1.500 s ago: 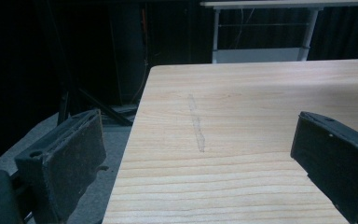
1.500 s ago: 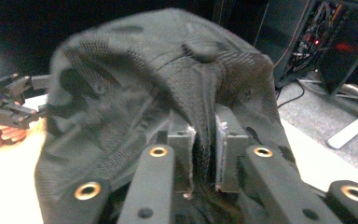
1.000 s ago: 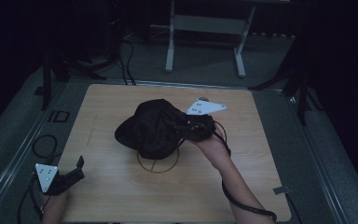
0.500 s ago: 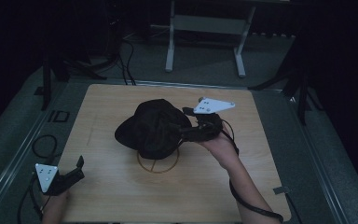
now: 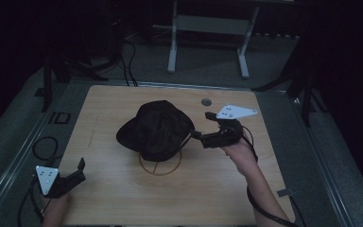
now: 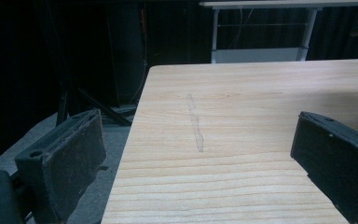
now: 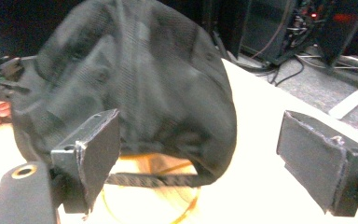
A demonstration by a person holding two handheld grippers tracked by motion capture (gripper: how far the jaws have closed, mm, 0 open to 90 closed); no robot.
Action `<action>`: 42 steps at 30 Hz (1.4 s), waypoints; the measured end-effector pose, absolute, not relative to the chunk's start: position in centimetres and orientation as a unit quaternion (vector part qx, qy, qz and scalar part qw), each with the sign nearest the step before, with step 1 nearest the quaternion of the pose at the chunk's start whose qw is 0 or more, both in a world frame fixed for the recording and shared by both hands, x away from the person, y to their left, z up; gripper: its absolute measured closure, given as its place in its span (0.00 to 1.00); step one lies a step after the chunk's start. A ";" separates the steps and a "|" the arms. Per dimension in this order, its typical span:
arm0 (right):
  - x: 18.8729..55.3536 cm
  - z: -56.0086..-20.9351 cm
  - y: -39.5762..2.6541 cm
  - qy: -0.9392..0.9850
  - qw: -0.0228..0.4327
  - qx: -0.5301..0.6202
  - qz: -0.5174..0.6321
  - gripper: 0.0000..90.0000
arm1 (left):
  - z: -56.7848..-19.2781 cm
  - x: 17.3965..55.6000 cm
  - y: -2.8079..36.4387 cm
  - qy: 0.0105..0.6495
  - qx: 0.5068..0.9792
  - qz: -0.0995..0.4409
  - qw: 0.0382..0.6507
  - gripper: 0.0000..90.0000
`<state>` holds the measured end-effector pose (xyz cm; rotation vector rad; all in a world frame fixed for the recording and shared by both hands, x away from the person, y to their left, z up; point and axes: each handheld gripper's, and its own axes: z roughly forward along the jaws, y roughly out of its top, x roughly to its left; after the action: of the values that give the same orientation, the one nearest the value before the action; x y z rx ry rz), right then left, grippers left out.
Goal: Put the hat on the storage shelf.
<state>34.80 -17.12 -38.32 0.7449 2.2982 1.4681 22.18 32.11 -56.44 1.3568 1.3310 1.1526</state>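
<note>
**Black cap on the table, both grippers open and empty**

A black cap [image 5: 156,130] sits near the middle of the wooden table [image 5: 217,189], a little toward the far edge, and partly covers a thin circle [image 5: 163,165] drawn on the wood; the near arc of that circle shows in front of the cap. In the right gripper view the cap [image 7: 130,79] stands domed, with its rear strap [image 7: 158,179] stretched across the opening just above the table and the circle [image 7: 186,205] visible beneath it.

The right gripper [image 5: 199,126] lies just beside the cap's right side, toward the right edge of the table, pointing at the cap. Its jaws have just been opening and now stand wide apart; in its own view [image 7: 205,154] the cap lies beyond and between them, and neither pad presses on the fabric.

The left gripper [image 5: 78,170] rests at the near left corner of the table, well apart from the cap. In the left gripper view [image 6: 196,163] its jaws stand wide apart over bare wood at the table's left edge, with nothing between them.

Beyond the far edge stands a light-coloured frame [image 5: 208,28] on the floor.
</note>
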 end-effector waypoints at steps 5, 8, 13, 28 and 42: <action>34.8 -39.8 -19.1 0.800 0.168 0.272 0.507 0.15 | -56.4 22.2 32.1 0.537 0.547 0.465 0.443 0.04; 34.8 -40.9 -20.3 0.799 0.176 0.282 0.501 0.15 | -56.4 22.2 32.1 0.537 0.547 0.465 0.443 0.04; 34.6 -42.4 -22.3 0.798 0.190 0.296 0.490 0.15 | -56.4 22.2 32.1 0.537 0.547 0.464 0.443 0.04; 33.5 -48.5 -29.0 0.778 0.215 0.359 0.468 0.15 | -56.4 22.2 32.1 0.538 0.547 0.465 0.442 0.04; 31.3 -53.1 -33.4 0.758 0.224 0.431 0.435 0.15 | -56.4 22.2 32.0 0.538 0.547 0.466 0.441 0.04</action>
<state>31.30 -33.44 -53.15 1.1888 2.0927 1.2004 22.19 32.03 -56.44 1.3581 1.3344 1.1559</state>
